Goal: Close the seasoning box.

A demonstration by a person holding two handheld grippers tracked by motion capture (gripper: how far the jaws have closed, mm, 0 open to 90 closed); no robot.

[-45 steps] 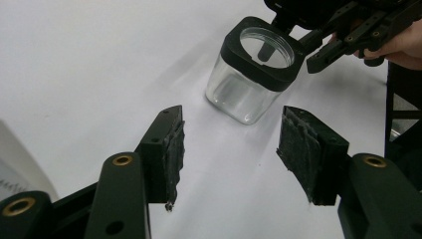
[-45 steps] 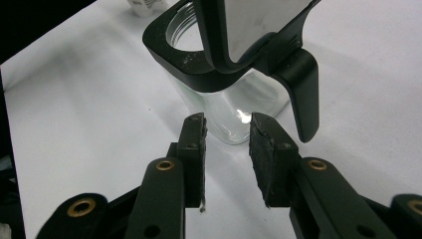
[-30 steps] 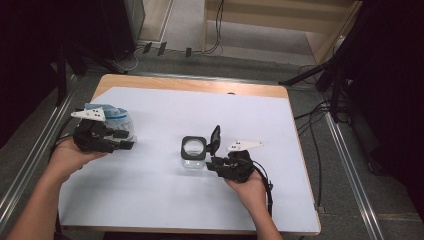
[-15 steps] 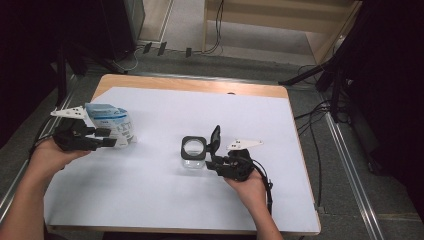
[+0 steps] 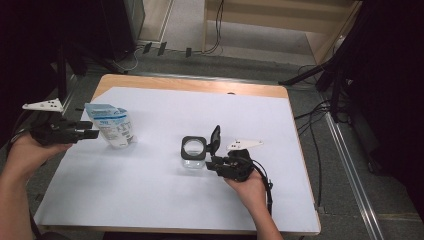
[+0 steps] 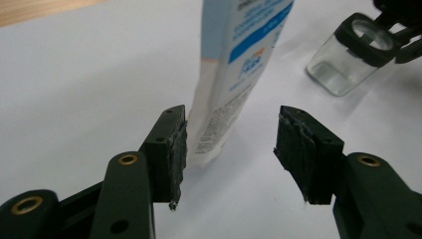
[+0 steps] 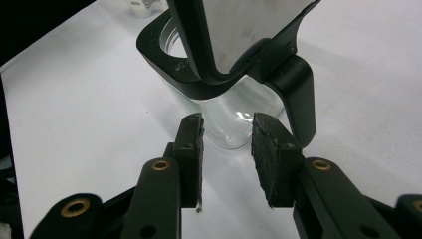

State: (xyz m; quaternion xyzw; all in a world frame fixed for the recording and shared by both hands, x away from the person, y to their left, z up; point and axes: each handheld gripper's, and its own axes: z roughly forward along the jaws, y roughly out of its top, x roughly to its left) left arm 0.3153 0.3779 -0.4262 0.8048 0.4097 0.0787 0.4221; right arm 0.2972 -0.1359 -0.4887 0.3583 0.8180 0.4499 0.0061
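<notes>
The desk [image 5: 150, 200] carries a standing refill pouch [image 5: 112, 125] just ahead of the released left tool [image 6: 229, 144], its edge brushing one jaw; a careless closing could tip it. The clear jar [image 5: 192, 156], lid flipped up, sits between the right tool's [image 7: 226, 149] parted jaws; whether they touch the glass I cannot tell, so it may slide.

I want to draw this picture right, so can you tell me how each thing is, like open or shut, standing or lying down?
Pouch: standing upright on the table, top closed, not held.
Clear jar: upright, looks empty.
Jar lid: flipped open, standing up on its hinge.
Left gripper: open, fingers beside the pouch's bottom edge.
Right gripper: open, just short of the jar.
</notes>
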